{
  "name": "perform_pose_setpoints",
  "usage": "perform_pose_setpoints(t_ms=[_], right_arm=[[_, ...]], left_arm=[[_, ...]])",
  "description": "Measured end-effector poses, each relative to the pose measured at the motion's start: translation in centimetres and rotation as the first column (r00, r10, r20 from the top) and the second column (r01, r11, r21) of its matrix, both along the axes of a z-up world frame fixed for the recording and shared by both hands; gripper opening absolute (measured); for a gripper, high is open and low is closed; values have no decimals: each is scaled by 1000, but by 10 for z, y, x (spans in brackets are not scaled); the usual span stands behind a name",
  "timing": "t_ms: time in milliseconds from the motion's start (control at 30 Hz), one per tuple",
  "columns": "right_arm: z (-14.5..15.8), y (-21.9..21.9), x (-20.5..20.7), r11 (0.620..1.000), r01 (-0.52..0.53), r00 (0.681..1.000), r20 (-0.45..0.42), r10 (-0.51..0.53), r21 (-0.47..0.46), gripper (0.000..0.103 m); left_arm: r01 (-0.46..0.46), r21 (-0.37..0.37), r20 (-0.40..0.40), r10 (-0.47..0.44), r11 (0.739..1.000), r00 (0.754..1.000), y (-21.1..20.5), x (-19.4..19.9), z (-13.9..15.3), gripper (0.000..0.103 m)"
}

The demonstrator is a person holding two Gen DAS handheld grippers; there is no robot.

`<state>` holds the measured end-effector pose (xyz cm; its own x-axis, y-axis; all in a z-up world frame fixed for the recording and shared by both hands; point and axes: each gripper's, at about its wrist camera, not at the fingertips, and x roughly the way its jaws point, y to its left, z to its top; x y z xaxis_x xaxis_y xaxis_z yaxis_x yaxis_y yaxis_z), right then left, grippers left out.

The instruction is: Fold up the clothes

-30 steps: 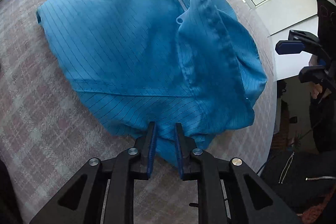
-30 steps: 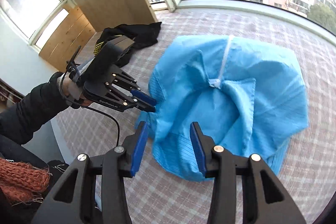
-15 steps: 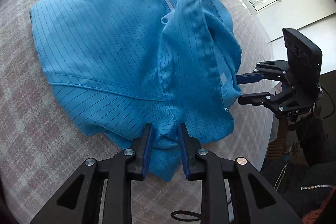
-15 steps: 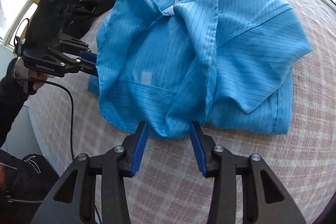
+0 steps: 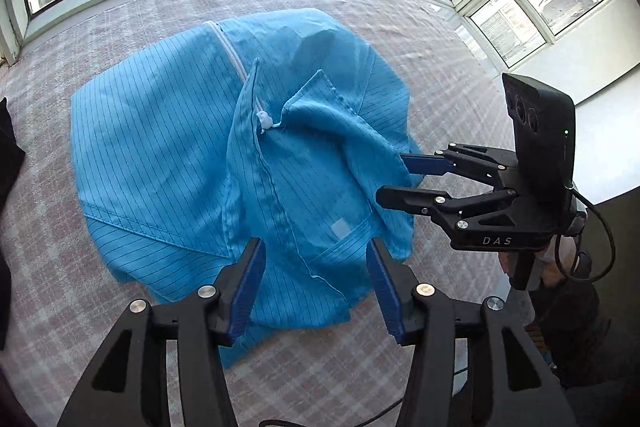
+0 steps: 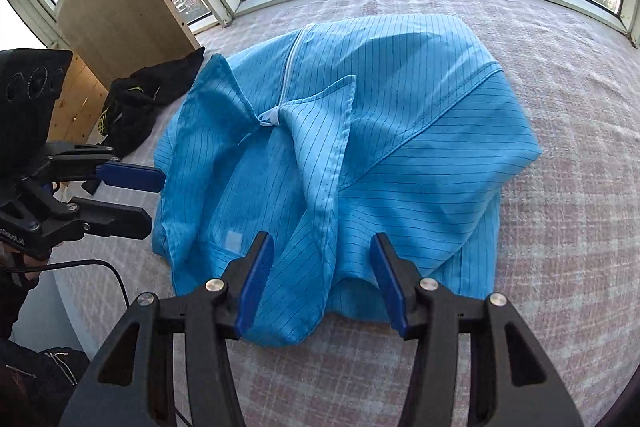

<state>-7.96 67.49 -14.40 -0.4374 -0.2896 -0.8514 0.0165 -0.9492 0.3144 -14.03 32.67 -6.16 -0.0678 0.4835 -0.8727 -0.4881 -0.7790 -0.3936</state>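
A blue pinstriped jacket (image 5: 168,155) (image 6: 400,131) with a white zipper (image 5: 230,49) lies crumpled on the checked cloth surface (image 5: 52,287), collar flaps raised. My left gripper (image 5: 316,287) hovers over its near hem, jaws opening, the cloth lying below and free of the pads. It also shows in the right wrist view as the left gripper (image 6: 154,197), just off the jacket's left edge. My right gripper (image 6: 322,281) stands over the near collar fold, jaws opening, pads clear of the fabric. In the left wrist view the right gripper (image 5: 394,179) sits at the jacket's right edge.
A black garment (image 6: 136,107) lies beyond the jacket's left side, beside a wooden cabinet (image 6: 112,15). Windows ring the far edge of the surface. A person's dark sleeve (image 6: 24,359) is at the lower left. A cable (image 6: 100,267) trails from the left gripper.
My left gripper let go of the hem, spread its jaws and rose. My right gripper sank a little and widened. The jacket's near edge has dropped back onto the surface.
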Motion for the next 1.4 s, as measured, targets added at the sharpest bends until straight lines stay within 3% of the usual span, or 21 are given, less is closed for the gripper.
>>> perform_pose_setpoints(t_ms=[100,167,233,400,533,633,733,867,1033,1133,1200,1233,1267,1400], right_arm=[[0,-6,-3,999,-27,1000,5,27,22,50],[1,-6,-4,999,-39,999,6,39,16,50],[2,-4,-6,999,-44,999,13,44,15,49],[20,2,0,995,24,999,-34,-21,95,49],[33,-9,13,992,-9,997,-77,18,126,49],[24,-6,8,987,15,999,-43,-9,160,50],[9,7,-2,995,49,999,3,-49,92,50],[2,11,-2,996,38,999,15,-37,-86,50],[23,5,28,995,92,995,-43,-94,-41,50],[35,-18,38,995,-9,994,-107,-2,-97,49],[34,-36,35,992,-76,991,-116,64,-102,38],[32,-44,31,990,-99,990,-113,87,-101,20],[28,-51,26,989,-114,989,-106,103,-99,14],[10,-74,10,980,-179,982,-78,172,-91,14]], left_arm=[[-9,-58,14,10,998,1000,0,-3,-18,48],[-7,-51,44,10,999,999,-4,-6,-26,46],[-13,-18,78,14,1000,997,-11,-7,-29,27],[-22,50,107,17,999,994,-29,-9,-26,15],[-25,103,117,13,994,993,-44,-11,-17,11],[0,128,108,-14,992,994,-46,-8,-7,11],[15,108,87,-24,994,996,-38,-6,-3,11],[67,89,71,-73,994,995,-27,0,-2,11],[77,90,65,-83,993,994,-30,8,-5,16],[47,101,72,-54,994,996,-35,2,-8,18],[25,104,72,-33,994,997,-39,-2,-10,18],[23,101,69,-30,995,997,-39,-3,-12,18],[30,81,59,-35,996,998,-38,-1,-14,18],[120,-23,6,-120,993,993,-36,14,-22,18]])
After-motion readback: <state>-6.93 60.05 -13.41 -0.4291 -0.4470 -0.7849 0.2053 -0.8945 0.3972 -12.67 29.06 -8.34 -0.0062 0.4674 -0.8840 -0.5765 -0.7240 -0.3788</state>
